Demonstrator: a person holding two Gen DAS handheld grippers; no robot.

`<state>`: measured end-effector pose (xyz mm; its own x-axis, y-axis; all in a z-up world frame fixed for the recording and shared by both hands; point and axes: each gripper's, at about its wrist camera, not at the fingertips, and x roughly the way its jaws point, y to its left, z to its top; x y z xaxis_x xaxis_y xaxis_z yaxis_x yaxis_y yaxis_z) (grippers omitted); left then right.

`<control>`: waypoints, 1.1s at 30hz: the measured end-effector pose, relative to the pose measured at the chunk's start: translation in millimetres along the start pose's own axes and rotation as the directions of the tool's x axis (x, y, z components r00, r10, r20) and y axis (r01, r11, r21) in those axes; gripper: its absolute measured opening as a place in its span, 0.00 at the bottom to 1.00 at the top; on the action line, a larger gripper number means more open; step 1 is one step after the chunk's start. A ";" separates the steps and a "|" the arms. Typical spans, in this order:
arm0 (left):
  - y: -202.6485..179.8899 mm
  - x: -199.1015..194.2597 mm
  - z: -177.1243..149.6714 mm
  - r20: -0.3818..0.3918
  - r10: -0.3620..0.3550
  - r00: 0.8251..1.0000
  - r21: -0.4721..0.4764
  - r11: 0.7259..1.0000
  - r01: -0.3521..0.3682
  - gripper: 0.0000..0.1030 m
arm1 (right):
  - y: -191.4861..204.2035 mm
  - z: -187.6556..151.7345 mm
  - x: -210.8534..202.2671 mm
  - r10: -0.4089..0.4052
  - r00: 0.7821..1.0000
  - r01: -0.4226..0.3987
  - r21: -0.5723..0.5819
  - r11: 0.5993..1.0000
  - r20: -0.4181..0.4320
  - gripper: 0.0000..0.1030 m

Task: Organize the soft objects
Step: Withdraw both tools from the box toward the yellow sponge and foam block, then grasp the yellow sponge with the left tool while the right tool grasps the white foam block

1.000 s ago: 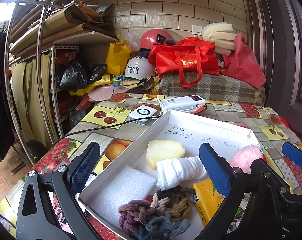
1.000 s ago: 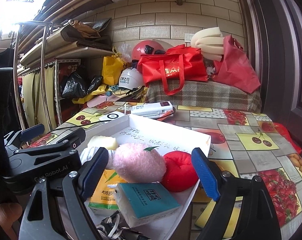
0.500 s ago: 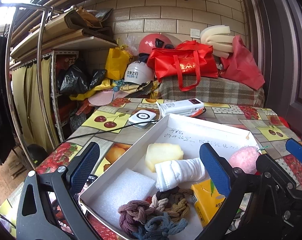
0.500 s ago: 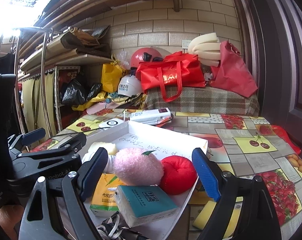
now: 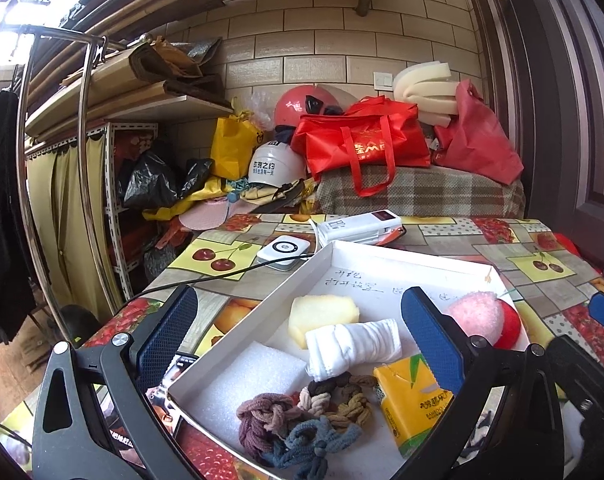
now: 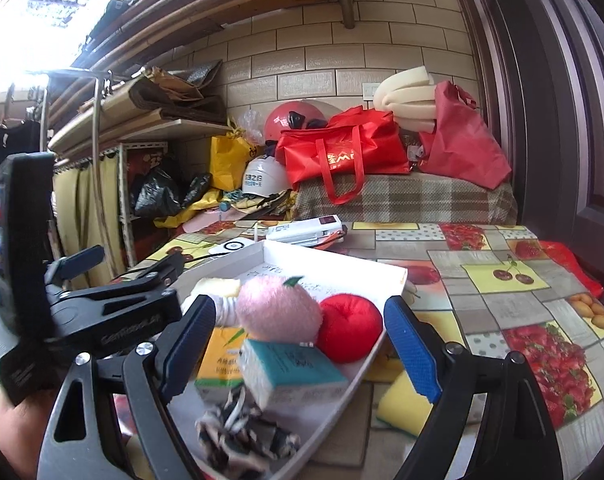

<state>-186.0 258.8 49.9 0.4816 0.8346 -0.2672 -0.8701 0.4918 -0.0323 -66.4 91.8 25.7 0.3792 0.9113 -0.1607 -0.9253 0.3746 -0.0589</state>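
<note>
A white box (image 5: 334,246) on the fruit-print table holds a yellow sponge (image 5: 322,314), a rolled white cloth (image 5: 354,346), white foam (image 5: 246,380), braided hair ties (image 5: 302,420) and a yellow tissue pack (image 5: 414,404). My left gripper (image 5: 300,336) hovers open over its near corner, gripping nothing. In the right wrist view a pink plush peach (image 6: 278,308), a red plush apple (image 6: 352,328), a teal tissue pack (image 6: 290,368) and a patterned cloth (image 6: 242,436) lie in the box. Above them my right gripper (image 6: 302,346) stands open and empty.
A yellow sponge (image 6: 402,404) lies on the table beside the box's right edge. Beyond the box sit a white power bank (image 5: 360,228) and a small white device (image 5: 282,250) with a black cable. Bags and helmets pile up against the back wall.
My right gripper has drawn back slightly from the box, so more of the patterned cloth and the table sponge shows. The left gripper has hardly moved. Both stay open.
</note>
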 end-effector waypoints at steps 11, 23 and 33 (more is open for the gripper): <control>-22.1 -30.7 -9.3 -0.013 -0.152 0.988 0.028 0.988 0.152 1.00 | -89.7 -14.2 -54.9 -0.146 0.988 0.150 0.120 0.981 -0.045 0.84; -84.8 -71.7 -18.3 -0.082 -0.426 0.901 0.139 0.890 0.433 1.00 | -198.2 -37.1 -65.7 -0.196 0.957 0.271 0.415 0.869 -0.215 0.84; -91.3 -73.4 -19.4 -0.102 -0.428 0.898 0.084 0.896 0.437 1.00 | -92.1 -42.1 -21.8 -0.017 0.889 0.021 0.005 1.000 -0.457 0.84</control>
<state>-143.9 147.8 53.8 0.7945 0.5133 -0.3245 -0.5600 0.8260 -0.0647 10.3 30.3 -6.8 0.3496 0.7258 -0.5925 -0.9169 0.3949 -0.0574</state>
